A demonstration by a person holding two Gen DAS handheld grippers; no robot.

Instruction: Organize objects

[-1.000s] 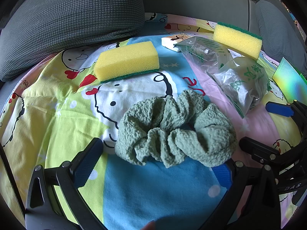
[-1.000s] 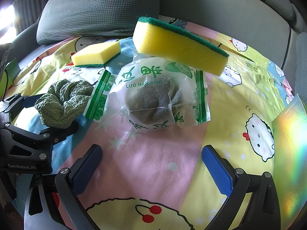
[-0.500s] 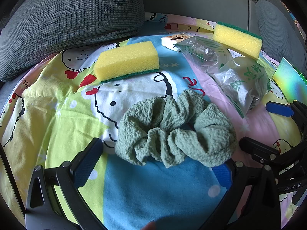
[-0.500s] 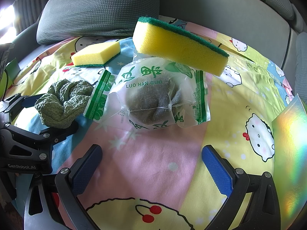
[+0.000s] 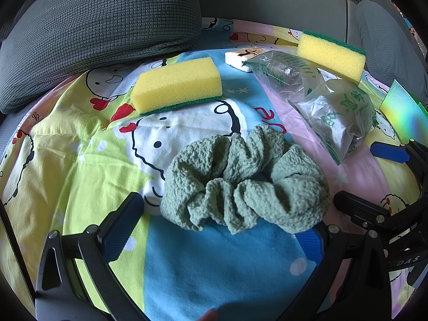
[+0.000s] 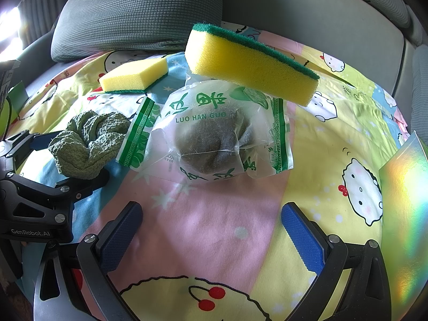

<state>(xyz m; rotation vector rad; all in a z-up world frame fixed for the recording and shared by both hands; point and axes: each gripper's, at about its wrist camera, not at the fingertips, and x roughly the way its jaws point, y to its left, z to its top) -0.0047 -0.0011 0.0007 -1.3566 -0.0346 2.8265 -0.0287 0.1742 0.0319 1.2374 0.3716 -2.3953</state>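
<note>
Cartoon bedsheet [image 6: 203, 214] bare between parted right hand-held gripper [image 6: 211, 224]; left hand-held gripper [image 5: 216, 230] spread around scrunchie [image 5: 243, 184].

Scrunchie [image 5: 244, 184] lies front-center on blanket [image 5: 67, 139], sponge [image 5: 178, 87] behind it to the left, cushion [image 5: 101, 26] farther back. Bagged fruit [image 6: 211, 136] lies right of scrunchie, 2nd sponge [image 6: 248, 61] behind it.

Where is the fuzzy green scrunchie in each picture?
Left wrist view: the scrunchie lies at centre, just ahead of the open left tool.
Right wrist view: the scrunchie lies at far left, beside the left tool.
Shared landmark: the flat yellow sponge behind it.
</note>
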